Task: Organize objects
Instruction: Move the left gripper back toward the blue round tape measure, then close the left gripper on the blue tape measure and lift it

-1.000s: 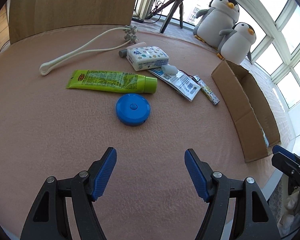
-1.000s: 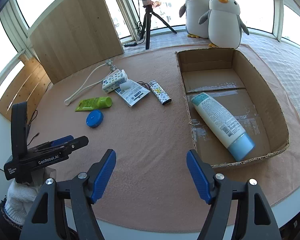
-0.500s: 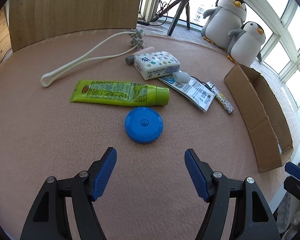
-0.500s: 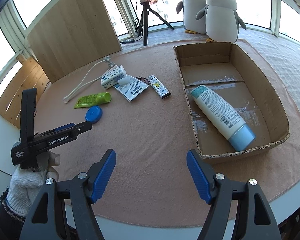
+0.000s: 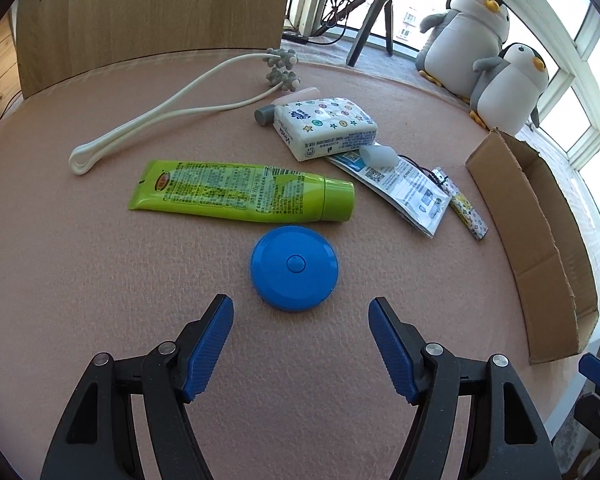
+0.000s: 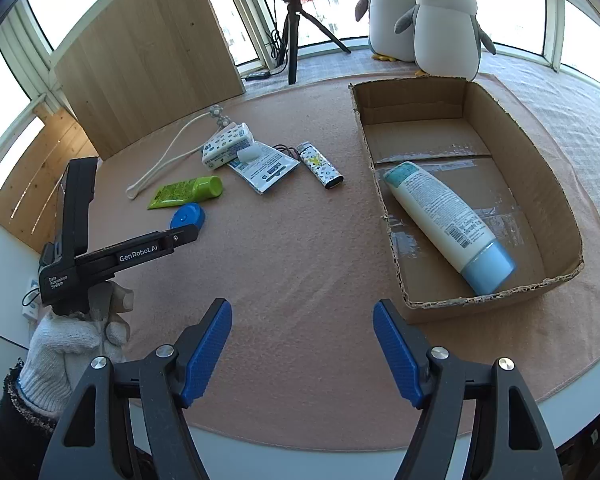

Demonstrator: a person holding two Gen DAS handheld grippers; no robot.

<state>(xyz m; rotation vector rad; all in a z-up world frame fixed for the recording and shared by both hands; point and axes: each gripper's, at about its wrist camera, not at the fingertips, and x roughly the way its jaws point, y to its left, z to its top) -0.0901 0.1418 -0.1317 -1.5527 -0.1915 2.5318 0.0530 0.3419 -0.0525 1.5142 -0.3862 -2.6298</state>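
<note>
You hold the left gripper (image 5: 300, 322) spread wide and empty just short of the blue round case (image 5: 294, 268), lined up to straddle it for the cardboard box (image 6: 540, 160), while your right gripper (image 6: 302, 330) waits wide and empty.

Round blue tape measure (image 5: 294, 268) flat beside the green tube (image 5: 242, 191); white bottle (image 6: 446, 221) lies inside the cardboard box (image 6: 516, 136).
</note>
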